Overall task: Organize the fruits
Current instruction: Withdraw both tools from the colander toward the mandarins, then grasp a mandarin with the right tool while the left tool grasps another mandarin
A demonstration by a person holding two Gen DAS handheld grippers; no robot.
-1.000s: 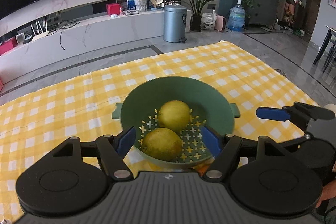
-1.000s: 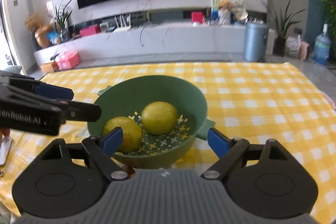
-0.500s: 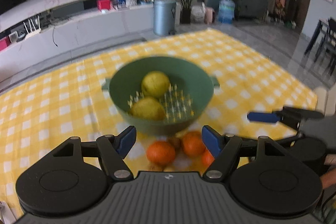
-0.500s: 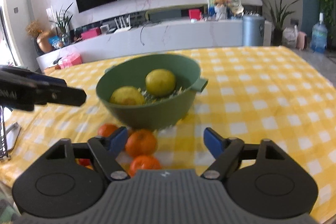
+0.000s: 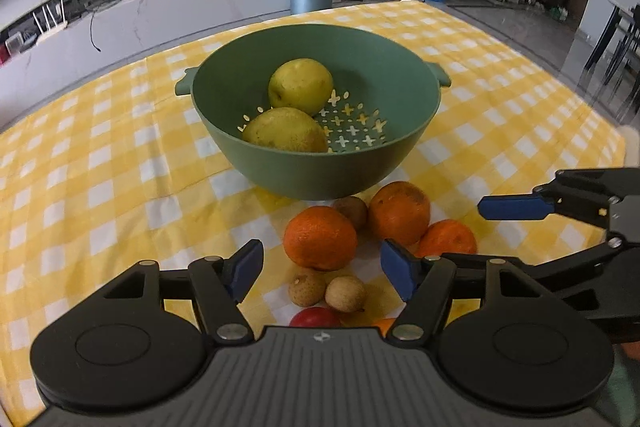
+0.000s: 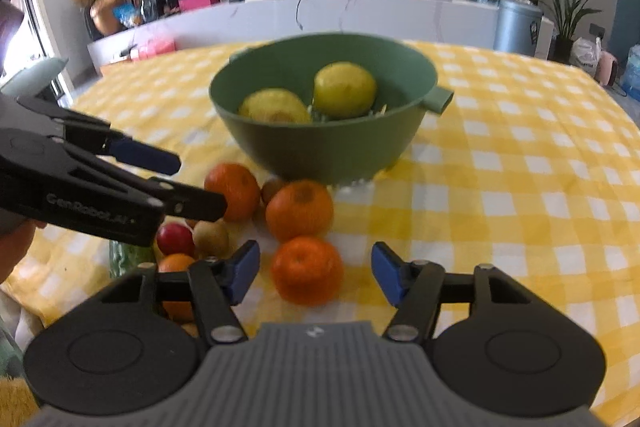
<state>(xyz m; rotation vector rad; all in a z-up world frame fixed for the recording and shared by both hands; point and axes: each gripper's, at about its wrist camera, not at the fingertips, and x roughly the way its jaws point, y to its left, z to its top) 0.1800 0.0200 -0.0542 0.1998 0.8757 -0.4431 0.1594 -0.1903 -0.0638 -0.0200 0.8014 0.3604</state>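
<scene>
Right wrist view: right hand-held gripper [image 6: 316, 269], jaws just closing yet empty around the round orange mandarin [image 6: 307, 270] nearest before the green plastic colander bowl [image 6: 332, 151], risks nudging it into neighbouring fruit.

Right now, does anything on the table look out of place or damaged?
Nothing spilled or broken. Two yellow fruits sit in the green colander, but the oranges and small brown fruits lie loose on the checked cloth before it, unsorted.
</scene>
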